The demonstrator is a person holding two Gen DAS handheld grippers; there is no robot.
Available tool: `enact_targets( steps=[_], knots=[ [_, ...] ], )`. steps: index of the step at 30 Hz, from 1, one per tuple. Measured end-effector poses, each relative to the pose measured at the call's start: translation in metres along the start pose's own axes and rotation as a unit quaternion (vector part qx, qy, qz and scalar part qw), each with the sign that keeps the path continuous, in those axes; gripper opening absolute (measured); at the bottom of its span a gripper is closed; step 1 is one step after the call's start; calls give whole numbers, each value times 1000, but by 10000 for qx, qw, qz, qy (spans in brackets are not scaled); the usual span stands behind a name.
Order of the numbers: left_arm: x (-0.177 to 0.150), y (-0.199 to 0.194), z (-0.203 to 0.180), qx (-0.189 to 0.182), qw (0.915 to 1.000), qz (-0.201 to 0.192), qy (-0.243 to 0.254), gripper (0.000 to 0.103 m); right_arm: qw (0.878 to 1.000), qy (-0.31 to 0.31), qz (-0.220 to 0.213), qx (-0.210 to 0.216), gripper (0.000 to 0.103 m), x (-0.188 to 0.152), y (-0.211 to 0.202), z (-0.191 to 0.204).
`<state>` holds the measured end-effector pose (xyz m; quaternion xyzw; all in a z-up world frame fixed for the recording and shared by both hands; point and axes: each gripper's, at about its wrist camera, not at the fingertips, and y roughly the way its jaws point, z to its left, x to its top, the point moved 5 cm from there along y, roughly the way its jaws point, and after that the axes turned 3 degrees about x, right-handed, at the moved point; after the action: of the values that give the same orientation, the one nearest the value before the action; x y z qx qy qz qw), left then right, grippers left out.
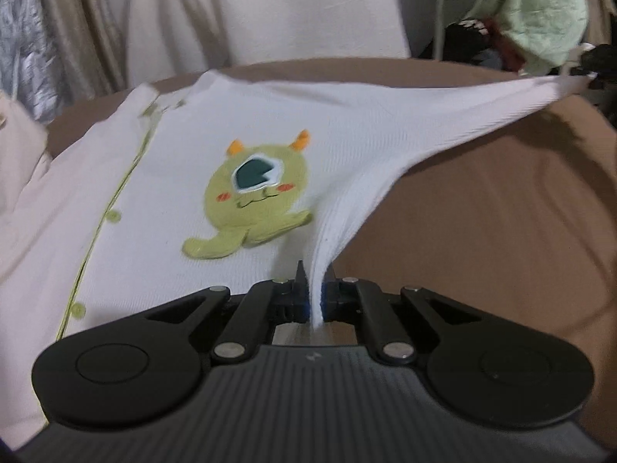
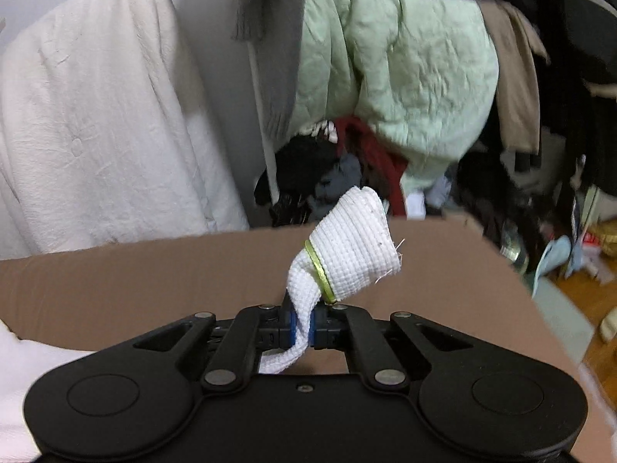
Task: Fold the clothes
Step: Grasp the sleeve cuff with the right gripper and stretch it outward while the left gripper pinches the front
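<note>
Both grippers, left and right, are clamped on the white cardigan, apparently stretching its sleeve taut between their fingers.

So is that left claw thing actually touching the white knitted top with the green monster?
Touching. The left wrist view shows the left gripper with its fingers pinched on a fold of the white knitted top.

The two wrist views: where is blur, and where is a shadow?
Left wrist view: the white ribbed knit garment is slightly blurred; its lifted sleeve casts a dark shadow on the brown cloth surface. Right wrist view: the cuff is sharp, the edges smeared.
</note>
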<state>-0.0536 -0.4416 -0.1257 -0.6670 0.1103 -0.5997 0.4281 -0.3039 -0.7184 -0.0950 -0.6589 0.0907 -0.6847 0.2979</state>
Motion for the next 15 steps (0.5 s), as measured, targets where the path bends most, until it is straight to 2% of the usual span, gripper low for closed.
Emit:
enact_targets(
  steps=[3,6,12,15],
  knots=[
    [9,-4,-12,-173,9999,-9,-2,4,9998,-24,-179,-39,4,21,-4,-9],
    [16,-5,-22,-407,9992,3,-58,4,9989,80,-361,-295,4,36,-8,-25],
    [20,-2,-56,-896,9959,142,-13,4,9966,269,-270,-728,4,28,1,-67],
    [23,-4,-83,-1139,9933,181,-15,4,9919,492,-256,-1143,4,23,3,-99]
  ],
)
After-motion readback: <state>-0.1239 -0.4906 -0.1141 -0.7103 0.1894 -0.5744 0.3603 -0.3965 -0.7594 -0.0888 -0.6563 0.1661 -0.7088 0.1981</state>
